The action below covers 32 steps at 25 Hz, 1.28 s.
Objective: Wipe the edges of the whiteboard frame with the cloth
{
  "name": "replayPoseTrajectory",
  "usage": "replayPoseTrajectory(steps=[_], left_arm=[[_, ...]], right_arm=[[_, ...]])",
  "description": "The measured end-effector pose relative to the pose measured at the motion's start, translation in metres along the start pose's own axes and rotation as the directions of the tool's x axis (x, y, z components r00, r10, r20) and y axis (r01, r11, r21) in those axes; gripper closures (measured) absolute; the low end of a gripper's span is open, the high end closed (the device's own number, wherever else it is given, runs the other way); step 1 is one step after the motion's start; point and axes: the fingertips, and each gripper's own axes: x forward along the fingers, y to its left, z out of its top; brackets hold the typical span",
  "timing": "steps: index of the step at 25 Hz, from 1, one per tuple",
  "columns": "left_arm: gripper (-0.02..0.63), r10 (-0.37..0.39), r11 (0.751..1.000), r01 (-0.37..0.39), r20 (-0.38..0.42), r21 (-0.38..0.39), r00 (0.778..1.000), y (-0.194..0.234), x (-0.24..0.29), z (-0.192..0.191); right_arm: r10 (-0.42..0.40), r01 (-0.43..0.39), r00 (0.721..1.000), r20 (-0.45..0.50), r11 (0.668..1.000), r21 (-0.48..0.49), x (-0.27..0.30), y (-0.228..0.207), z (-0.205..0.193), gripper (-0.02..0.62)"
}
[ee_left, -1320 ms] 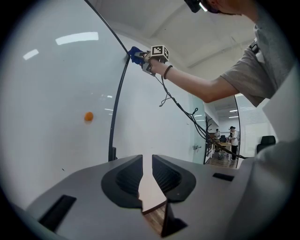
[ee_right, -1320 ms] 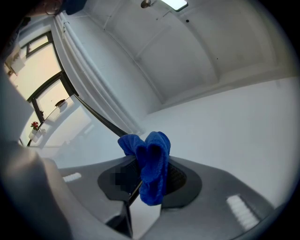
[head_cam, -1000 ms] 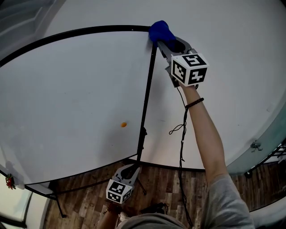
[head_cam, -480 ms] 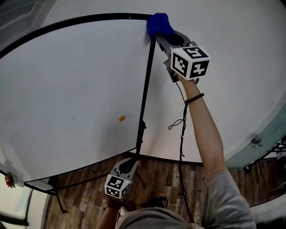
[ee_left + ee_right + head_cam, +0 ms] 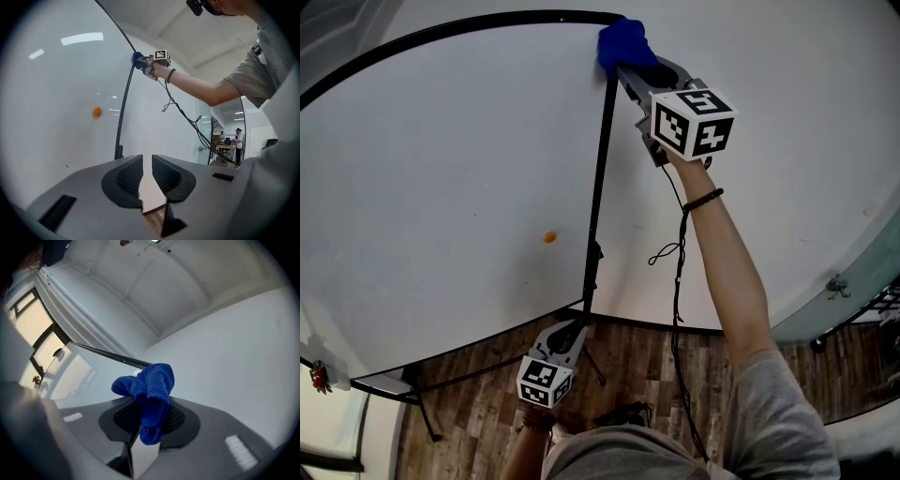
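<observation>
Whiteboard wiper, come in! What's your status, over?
Right gripper shut on blue cloth, at the top corner of the frame. Left gripper low, jaws slightly apart, empty. Nothing seen blocking the top edge.

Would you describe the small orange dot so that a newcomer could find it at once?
Find the large whiteboard and the black frame edge running down its right side. Just left of that edge, below its middle, sits the orange dot: small, round and alone on the white, unlike the blue cloth at the top corner.

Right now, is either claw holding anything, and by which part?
Right claw pinches the blue cloth around its middle, with the bunched end sticking out ahead. Left claw holds nothing, its jaws slightly apart.
</observation>
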Motion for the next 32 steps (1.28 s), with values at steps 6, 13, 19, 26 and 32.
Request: replayPoseTrajectory(steps=[6,13,19,26,32], left_arm=[[0.54,0.004,1.0,-0.004,-0.004,-0.003,1.0,0.0,-0.001,-0.004],[0.54,-0.002,1.0,0.002,-0.016,-0.006,1.0,0.001,0.001,-0.014],[0.54,0.003,1.0,-0.003,-0.022,-0.008,1.0,0.003,0.0,-0.015],[0.54,0.005,1.0,-0.005,-0.022,-0.011,1.0,0.004,0.003,-0.016],[0.54,0.0,1.0,0.0,-0.028,-0.016,1.0,0.0,0.002,-0.008]], right_arm=[[-0.001,0.001,1.0,0.009,1.0,0.026,-0.006,0.004,-0.007,0.482],[0.003,-0.004,1.0,0.007,0.999,0.048,-0.01,0.013,-0.028,0.483],[0.002,-0.002,1.0,0.008,0.998,0.056,-0.012,0.015,-0.032,0.483],[-0.009,0.008,1.0,0.011,0.997,0.08,-0.015,0.017,-0.042,0.483],[-0.014,0.013,1.0,0.002,0.994,0.108,-0.017,0.019,-0.047,0.483]])
